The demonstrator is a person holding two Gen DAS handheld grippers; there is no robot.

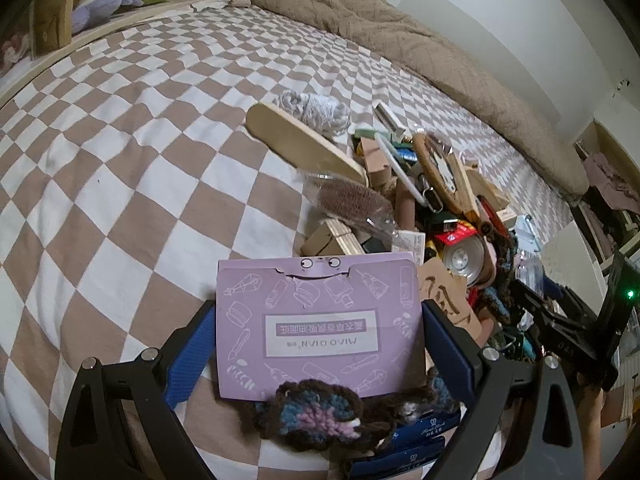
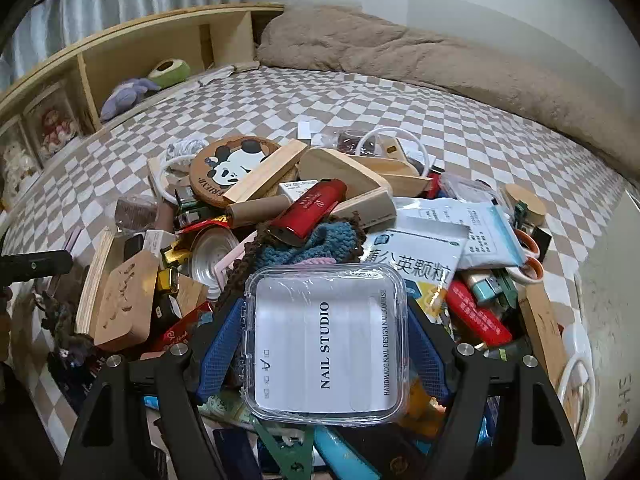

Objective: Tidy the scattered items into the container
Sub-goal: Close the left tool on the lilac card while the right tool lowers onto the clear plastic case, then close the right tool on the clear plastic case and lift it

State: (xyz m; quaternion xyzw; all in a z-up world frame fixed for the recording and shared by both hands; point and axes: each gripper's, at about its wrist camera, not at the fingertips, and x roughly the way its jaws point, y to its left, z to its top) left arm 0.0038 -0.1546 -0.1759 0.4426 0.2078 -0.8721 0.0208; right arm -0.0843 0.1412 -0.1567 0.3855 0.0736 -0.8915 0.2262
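Note:
My left gripper [image 1: 320, 310] is shut on a flat purple box [image 1: 320, 320], with the blue pads [image 1: 192, 344] pressing on both of its sides above the checkered bedsheet. A dark crocheted piece [image 1: 316, 412] lies across the box's near edge. My right gripper [image 2: 324, 312] is shut on a clear plastic case [image 2: 326, 344] labelled NAIL STUDIO, held over a heap of scattered items [image 2: 304, 208]. In the left wrist view that same heap [image 1: 420, 200] spreads to the right. At the right edge stands a white wall [image 2: 612, 320]; whether it is the container I cannot tell.
The heap holds a panda coaster [image 2: 236, 168], wooden blocks [image 2: 344, 176], a red lighter [image 2: 308, 212], sachets [image 2: 420, 256] and orange scissors [image 2: 528, 256]. A beige quilt [image 2: 440, 64] lies along the wall. Plush toys [image 2: 132, 94] sit by the wooden headboard shelf [image 2: 160, 44].

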